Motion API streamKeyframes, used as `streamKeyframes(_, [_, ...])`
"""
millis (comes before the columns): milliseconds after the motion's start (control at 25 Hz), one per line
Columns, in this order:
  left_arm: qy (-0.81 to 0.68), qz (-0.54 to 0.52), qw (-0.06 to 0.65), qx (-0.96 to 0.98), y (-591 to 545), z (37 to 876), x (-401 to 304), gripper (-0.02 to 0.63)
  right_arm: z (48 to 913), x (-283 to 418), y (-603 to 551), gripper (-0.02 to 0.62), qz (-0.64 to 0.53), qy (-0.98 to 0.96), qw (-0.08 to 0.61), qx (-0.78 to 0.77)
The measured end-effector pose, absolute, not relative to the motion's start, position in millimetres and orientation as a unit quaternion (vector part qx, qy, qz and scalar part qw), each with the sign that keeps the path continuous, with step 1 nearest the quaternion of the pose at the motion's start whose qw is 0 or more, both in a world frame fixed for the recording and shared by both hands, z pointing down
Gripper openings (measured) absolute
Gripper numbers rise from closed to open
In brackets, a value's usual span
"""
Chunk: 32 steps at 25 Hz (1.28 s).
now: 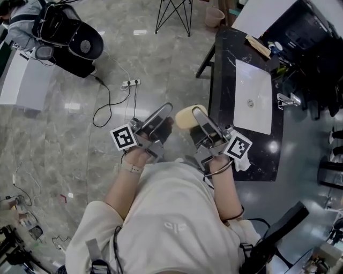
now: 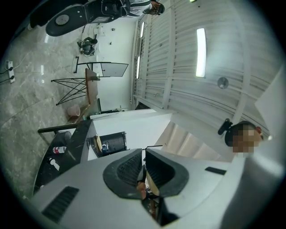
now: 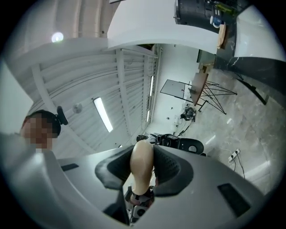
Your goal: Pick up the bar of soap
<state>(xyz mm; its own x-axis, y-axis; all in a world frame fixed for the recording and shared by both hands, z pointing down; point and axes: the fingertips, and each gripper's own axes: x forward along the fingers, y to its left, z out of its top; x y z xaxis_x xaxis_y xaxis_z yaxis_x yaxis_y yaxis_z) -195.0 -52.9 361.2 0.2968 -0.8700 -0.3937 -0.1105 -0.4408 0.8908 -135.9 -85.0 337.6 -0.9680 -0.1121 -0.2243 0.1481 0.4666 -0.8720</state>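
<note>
The bar of soap (image 1: pixel 184 116) is a pale cream oval. It is held in the air in front of the person's chest, left of the black counter. My right gripper (image 1: pixel 192 114) is shut on it. In the right gripper view the soap (image 3: pixel 142 166) stands on end between the two dark pads (image 3: pixel 167 167), which press on its sides. My left gripper (image 1: pixel 163 113) hangs beside it on the left, apart from the soap. In the left gripper view its jaws (image 2: pixel 144 166) stand almost together with nothing between them.
A black marble counter (image 1: pixel 222 80) with a white sink (image 1: pixel 252 96) and a chrome tap (image 1: pixel 288 99) stands to the right. A wooden stick (image 1: pixel 258 46) lies at its far end. On the floor lie a power strip (image 1: pixel 130 83) with cables, a black bag (image 1: pixel 69 43) and stand legs (image 1: pixel 174 13).
</note>
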Motion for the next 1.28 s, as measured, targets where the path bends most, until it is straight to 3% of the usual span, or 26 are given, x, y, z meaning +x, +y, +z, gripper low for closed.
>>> streamKeyframes(1280, [-0.345,-0.477,0.417,0.693,-56,363,-191,0.011,352,-135,-86,0.138,-0.593,0.787,0.166,0.023])
